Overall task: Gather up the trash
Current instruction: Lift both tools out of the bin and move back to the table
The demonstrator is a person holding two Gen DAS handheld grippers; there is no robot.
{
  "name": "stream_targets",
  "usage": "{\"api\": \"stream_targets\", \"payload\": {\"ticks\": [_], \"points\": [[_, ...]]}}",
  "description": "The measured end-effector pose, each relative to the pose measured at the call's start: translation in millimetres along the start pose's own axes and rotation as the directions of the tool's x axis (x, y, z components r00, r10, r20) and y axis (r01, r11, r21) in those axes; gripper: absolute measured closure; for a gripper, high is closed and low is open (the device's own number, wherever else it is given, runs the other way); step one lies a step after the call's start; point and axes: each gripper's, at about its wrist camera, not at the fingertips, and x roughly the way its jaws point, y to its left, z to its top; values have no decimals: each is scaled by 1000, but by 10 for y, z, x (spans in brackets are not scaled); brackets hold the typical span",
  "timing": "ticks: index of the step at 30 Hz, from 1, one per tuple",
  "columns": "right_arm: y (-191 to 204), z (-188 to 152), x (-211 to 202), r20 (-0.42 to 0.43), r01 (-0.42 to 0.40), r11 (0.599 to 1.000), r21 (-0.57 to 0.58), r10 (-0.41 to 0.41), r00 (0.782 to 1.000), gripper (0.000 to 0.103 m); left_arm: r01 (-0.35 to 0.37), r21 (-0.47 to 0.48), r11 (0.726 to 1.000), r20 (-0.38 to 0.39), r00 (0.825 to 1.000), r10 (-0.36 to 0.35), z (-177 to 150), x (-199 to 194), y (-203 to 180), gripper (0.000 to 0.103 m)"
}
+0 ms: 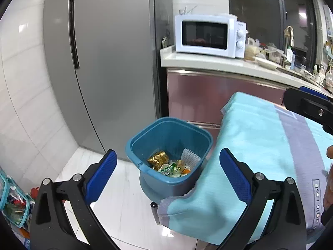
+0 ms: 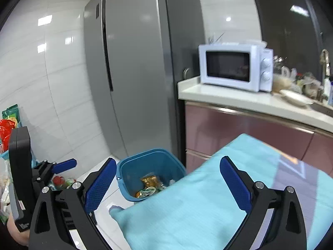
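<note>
A blue trash bin (image 1: 135, 143) stands on the floor beside the table corner, with a gold wrapper (image 1: 158, 158), a white foam net (image 1: 189, 158) and other wrappers inside. It also shows in the right wrist view (image 2: 127, 170). My left gripper (image 1: 167, 173) is open and empty, above and in front of the bin. My right gripper (image 2: 167, 184) is open and empty over the table edge. The left gripper's body (image 2: 22, 179) shows at the far left of the right wrist view.
A table under a light-blue cloth (image 1: 260, 145) fills the right. A grey fridge (image 1: 104, 62) stands behind the bin. A white microwave (image 1: 208, 35) sits on a cluttered counter (image 1: 208, 62). Snack packs (image 2: 8, 120) and a clear box (image 1: 12, 204) are at left.
</note>
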Motion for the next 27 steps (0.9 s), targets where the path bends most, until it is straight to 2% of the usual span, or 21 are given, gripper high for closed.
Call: {"api": "stream_targets", "payload": {"ticks": [8, 15, 23, 27], "points": [[-181, -169, -614, 84, 63, 997, 45, -67, 994, 7, 27, -19, 999, 117, 993, -24, -77, -587, -156, 6], [-313, -381, -1110, 146, 167, 984, 66, -175, 974, 7, 52, -47, 998, 214, 976, -41, -228, -990, -288, 6], [-440, -625, -1555, 176, 267, 959, 94, -280, 944, 7, 124, 6, 992, 241, 963, -122, -345, -1141, -652, 6], [-564, -767, -1784, 178, 314, 939, 137, -336, 925, 7, 182, 63, 981, 241, 951, -192, -396, -1188, -951, 6]]}}
